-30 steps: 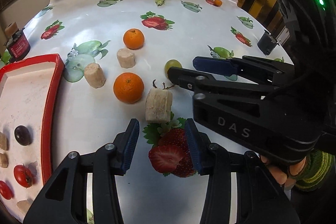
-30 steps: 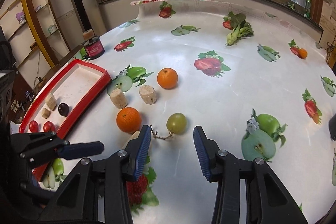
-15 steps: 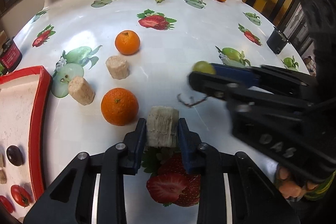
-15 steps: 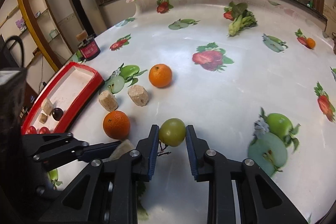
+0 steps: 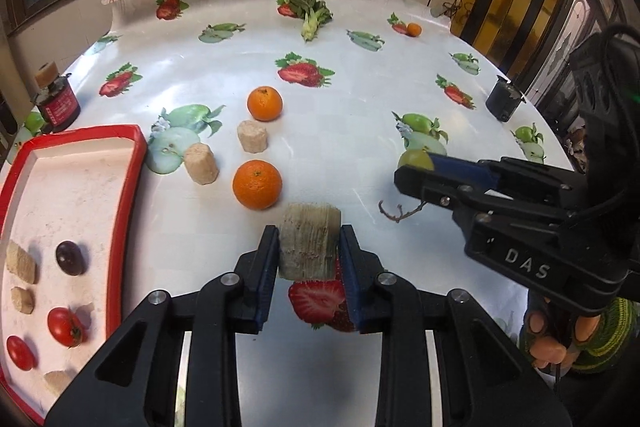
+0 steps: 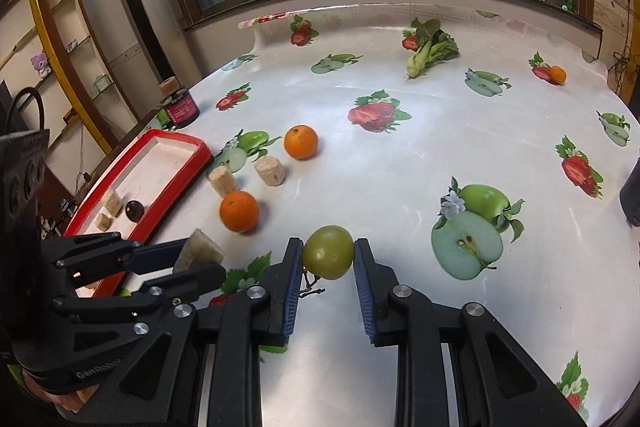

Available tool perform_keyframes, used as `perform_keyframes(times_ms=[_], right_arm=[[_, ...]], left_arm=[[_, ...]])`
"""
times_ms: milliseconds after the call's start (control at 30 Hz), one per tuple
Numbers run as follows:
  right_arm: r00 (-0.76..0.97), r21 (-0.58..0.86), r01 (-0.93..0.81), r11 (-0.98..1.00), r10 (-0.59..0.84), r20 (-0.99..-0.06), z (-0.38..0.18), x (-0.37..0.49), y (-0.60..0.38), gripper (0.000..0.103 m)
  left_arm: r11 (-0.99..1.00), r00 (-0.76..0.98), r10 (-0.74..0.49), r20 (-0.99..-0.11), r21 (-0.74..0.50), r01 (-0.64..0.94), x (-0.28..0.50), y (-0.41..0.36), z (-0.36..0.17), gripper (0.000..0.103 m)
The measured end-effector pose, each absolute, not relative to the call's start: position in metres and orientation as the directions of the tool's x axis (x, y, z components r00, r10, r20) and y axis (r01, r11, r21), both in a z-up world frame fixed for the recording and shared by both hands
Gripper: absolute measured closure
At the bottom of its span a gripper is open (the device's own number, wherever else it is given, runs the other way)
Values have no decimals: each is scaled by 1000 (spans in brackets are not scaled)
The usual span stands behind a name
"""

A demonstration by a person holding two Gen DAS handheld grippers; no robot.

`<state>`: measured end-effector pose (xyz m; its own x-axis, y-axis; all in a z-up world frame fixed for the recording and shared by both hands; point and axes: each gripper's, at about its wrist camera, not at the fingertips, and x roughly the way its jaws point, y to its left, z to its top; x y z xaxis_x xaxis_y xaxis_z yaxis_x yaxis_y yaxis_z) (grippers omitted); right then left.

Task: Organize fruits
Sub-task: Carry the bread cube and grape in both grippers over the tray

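While both tongs are loaded, the sorting looks partly done, judged from what already lies in the tray.

Banana piece: a pale, ridged chunk [image 5: 309,239], pinched between the pads of the left tongs [image 5: 308,255], apparently lifted just off the surface near the tray's right side.
Green grape: a round green fruit [image 6: 329,257] with a bare stem hanging below it, clamped in the right tongs [image 6: 327,261], right of the banana piece.
Already sorted: the red tray [image 5: 128,187] at the left holds a dark grape [image 5: 69,257], two cherry tomatoes [image 5: 63,325] and several pale chunks [image 5: 21,261].
Still loose: near orange [image 5: 257,183] and far orange [image 5: 264,103], plus two more pale chunks [image 5: 201,163], on the fruit-printed surface [image 5: 360,131] between the tray and the tongs.
Left to do: probably carry both held pieces to the tray, then fetch these four.
Bystanders: a red jar [image 5: 58,103] beyond the tray; a dark cup [image 5: 503,99] far right.
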<state>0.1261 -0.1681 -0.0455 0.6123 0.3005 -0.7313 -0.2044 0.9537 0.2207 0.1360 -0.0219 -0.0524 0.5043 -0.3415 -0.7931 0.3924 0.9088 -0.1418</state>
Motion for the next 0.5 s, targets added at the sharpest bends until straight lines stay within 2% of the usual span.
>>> perform_keyframes(times_ms=[500], right_arm=[[607, 202, -276, 940, 334, -721, -33, 105, -119, 77]], left_arm=[[934, 578, -294, -762, -100, 344, 122, 27, -30, 76]])
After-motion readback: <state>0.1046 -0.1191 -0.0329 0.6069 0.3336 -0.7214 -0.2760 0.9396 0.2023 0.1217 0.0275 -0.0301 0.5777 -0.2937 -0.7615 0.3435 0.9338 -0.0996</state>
